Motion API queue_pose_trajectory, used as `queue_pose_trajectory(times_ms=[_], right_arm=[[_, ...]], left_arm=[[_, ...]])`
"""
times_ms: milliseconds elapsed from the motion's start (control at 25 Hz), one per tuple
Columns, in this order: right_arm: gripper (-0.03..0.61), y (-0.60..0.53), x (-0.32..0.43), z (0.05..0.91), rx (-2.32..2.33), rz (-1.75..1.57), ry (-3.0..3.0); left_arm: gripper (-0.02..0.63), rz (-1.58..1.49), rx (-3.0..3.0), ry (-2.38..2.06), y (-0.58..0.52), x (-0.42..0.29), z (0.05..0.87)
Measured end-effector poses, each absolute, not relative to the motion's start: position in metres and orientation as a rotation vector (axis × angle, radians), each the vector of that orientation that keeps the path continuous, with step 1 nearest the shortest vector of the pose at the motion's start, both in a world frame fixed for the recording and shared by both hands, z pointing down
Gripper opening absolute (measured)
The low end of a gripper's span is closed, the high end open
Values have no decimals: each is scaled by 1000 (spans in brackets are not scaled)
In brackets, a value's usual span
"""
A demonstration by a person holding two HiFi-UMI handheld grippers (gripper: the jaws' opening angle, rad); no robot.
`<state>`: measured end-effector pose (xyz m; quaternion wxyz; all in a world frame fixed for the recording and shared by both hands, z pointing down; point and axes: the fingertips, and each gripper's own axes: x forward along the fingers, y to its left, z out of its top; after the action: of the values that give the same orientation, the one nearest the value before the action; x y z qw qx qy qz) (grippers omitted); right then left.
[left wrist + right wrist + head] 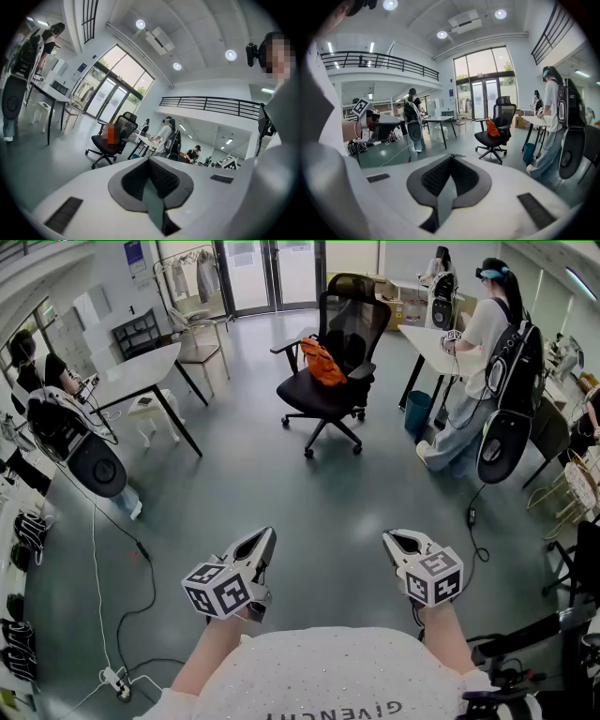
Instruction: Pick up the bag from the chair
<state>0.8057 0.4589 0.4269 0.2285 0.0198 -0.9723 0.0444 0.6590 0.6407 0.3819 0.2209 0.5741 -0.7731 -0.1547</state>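
One black mesh office chair on castors (335, 381) is standing far ahead across the grey polished floor (281, 484), well apart from both grippers.

One teal waste bin (417, 412) is sitting under a white table (427, 345) to the right of the chair; what it is holding cannot be told.

One crumpled orange fabric bag (322, 362) is resting on the chair's seat and leaning against the backrest. Its long axis is running roughly upright with a slight tilt. Whether anything is inside it is not showing.

Two white handheld grippers, the left gripper (265, 538) and the right gripper (392, 540), are each carrying a marker cube and pointing forward towards the chair. Both are keeping their jaws pressed together, with nothing between them.

Relation: the bag is lying straight ahead of the jaws, about midway between the two lines of aim, so neither hand is reading as clearly nearer.

Judgement: a long forward approach is remaining, and one gripper is needing to open before any grasp.
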Motion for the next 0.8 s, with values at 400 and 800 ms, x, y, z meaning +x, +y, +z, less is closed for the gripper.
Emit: queue_pose_trajectory(times_ms=[400, 800], right_arm=[[-5, 452, 804, 424, 75, 134, -2691], [-3, 442, 809, 447, 140, 268, -2709]], left_arm=[[1, -418, 1610, -2130, 635, 657, 379], [2, -471, 1531, -2090, 648, 653, 398]])
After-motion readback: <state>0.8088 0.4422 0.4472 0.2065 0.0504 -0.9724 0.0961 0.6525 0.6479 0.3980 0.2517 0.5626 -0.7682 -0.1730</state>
